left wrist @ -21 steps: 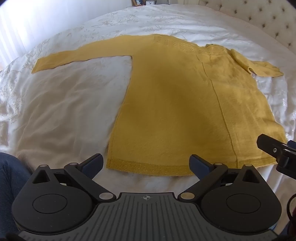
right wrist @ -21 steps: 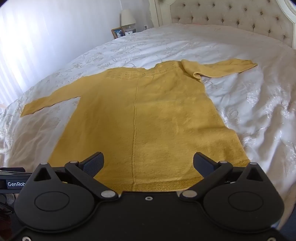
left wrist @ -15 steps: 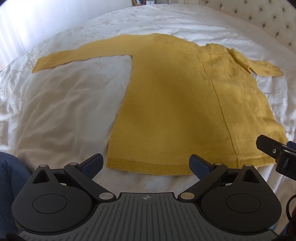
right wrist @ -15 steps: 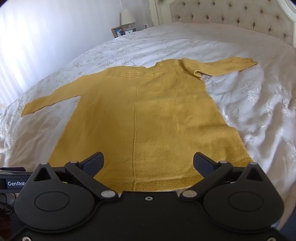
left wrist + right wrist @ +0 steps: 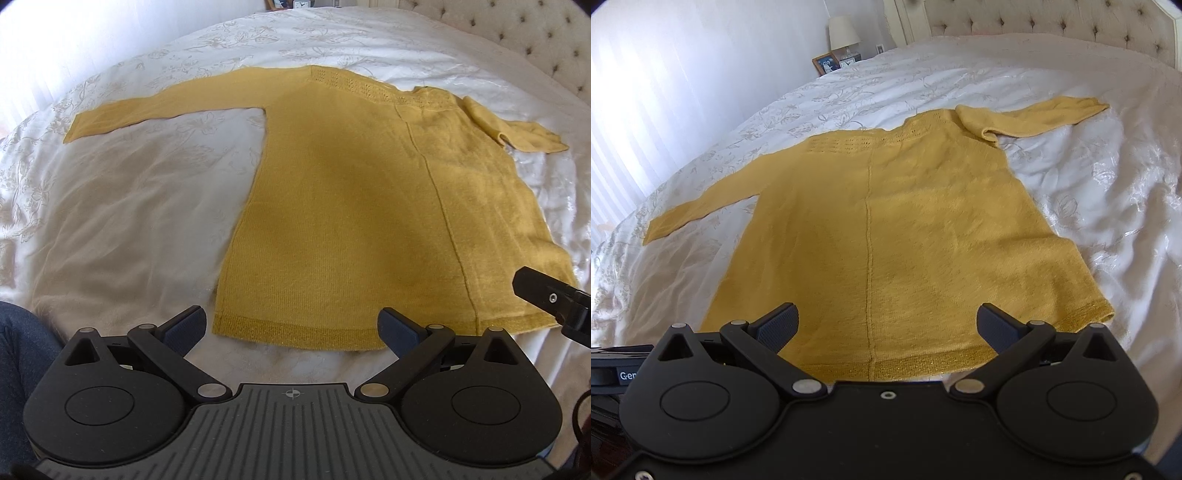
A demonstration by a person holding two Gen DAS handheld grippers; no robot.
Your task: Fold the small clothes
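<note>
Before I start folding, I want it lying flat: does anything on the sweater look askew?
Yes. The yellow sweater lies flat except its right sleeve, which is doubled over near the shoulder; the left sleeve lies straight.

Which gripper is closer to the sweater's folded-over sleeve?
Right. The right gripper hangs over the hem on the folded sleeve's side; the left gripper sits near the opposite hem corner of the sweater.

Mustard-yellow knit sweater, spread flat on white bedspread, hem toward cameras, neckline away. Raised seam runs down centre of body. Openwork band across yoke. Hem ribbed, faintly glittery. Left sleeve stretched straight out, flat. Right sleeve also out sideways but bunched at shoulder, fabric rolled over there, possibly twisted. Body mostly smooth, slight rumpling along right side.
</note>
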